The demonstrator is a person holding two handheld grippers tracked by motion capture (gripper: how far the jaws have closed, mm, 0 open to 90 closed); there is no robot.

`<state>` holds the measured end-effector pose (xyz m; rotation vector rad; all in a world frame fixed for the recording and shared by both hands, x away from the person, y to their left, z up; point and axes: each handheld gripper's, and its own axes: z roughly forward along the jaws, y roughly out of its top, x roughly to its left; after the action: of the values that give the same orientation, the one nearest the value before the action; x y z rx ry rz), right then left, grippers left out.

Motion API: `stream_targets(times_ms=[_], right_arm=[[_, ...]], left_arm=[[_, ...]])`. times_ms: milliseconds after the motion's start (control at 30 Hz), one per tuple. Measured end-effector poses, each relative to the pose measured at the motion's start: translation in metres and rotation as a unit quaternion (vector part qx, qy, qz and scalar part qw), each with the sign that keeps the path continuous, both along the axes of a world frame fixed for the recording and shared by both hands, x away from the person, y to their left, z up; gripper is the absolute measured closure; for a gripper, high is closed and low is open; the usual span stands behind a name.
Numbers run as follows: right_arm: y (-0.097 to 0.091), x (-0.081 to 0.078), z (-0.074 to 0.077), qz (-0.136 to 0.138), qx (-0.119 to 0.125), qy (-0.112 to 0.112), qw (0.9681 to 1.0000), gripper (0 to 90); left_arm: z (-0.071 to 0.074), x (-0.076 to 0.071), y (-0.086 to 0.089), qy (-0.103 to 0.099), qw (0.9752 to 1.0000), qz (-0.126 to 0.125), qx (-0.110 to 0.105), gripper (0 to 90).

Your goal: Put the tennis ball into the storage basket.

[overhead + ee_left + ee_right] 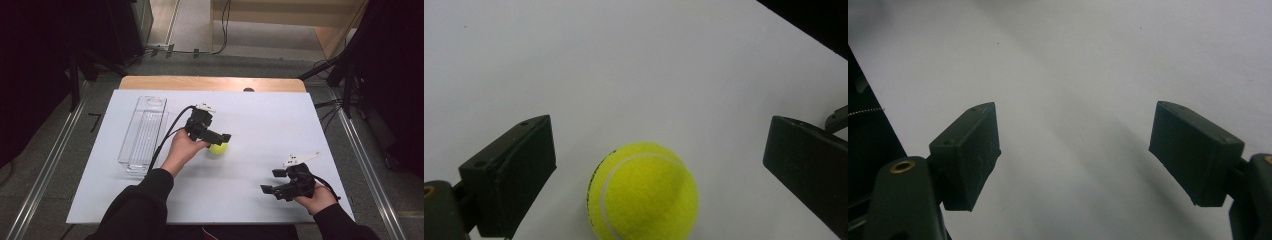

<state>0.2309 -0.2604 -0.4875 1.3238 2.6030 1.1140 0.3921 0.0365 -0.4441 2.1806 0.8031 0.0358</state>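
A yellow tennis ball (pixel 218 148) rests on the white board (pixel 260 115) near the middle of the table. My left gripper (pixel 222 140) hovers over it, pointing right, and is open. In the left gripper view the tennis ball (pixel 642 192) sits low between the wide-spread jaws of that gripper (pixel 659 132), touching neither. My right gripper (pixel 271 181) is held near the board's front right, pointing left and open. In the right gripper view the right gripper (pixel 1078 115) has only bare white board between its jaws.
A clear, empty plastic bin (pixel 144 132) lies lengthwise at the board's left side, just left of the hand holding the left gripper. The wooden table edge (pixel 210 82) shows behind the board. Metal rails (pixel 372 170) run along both sides.
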Motion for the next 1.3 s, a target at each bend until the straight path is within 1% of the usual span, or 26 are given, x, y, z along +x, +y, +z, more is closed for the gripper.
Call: stream_targets(times_ms=[67, 133, 267, 433, 667, 733, 900, 1300], right_arm=[[0.000, 0.000, 0.000, -0.001, 0.000, 0.001, 1.0000, 18.2], [-0.001, -0.001, 0.000, -0.001, 0.000, 0.001, 1.0000, 18.2], [-0.002, 0.000, 0.000, -0.003, -0.001, 0.002, 1.0000, 18.2], [-0.001, 0.000, -0.001, -0.002, 0.000, 0.003, 1.0000, 18.2], [-0.001, -0.001, -0.001, -0.002, 0.000, 0.003, 1.0000, 18.2], [-0.001, -0.001, -0.001, -0.002, 0.000, 0.004, 1.0000, 18.2], [-0.001, 0.000, -0.001, -0.001, 0.000, 0.004, 1.0000, 18.2], [-0.001, 0.000, -0.001, 0.002, 0.000, 0.003, 1.0000, 18.2]], left_arm=[[-0.002, 0.000, 0.000, 0.000, 1.0000, 0.001, 0.003, 0.9], [-0.004, 0.000, -0.001, 0.001, 1.0000, 0.003, 0.001, 0.9], [-0.008, 0.000, 0.000, 0.008, 0.9999, 0.007, 0.000, 0.9], [-0.012, 0.000, -0.001, 0.008, 0.9999, 0.007, 0.009, 0.9], [-0.017, -0.003, -0.005, 0.007, 0.9998, -0.001, 0.021, 0.9], [-0.019, -0.003, -0.006, 0.010, 0.9998, 0.000, 0.018, 0.9], [-0.024, -0.003, -0.005, 0.018, 0.9997, 0.001, 0.018, 0.9], [-0.037, -0.005, -0.008, 0.024, 0.9992, 0.000, 0.031, 0.9]])
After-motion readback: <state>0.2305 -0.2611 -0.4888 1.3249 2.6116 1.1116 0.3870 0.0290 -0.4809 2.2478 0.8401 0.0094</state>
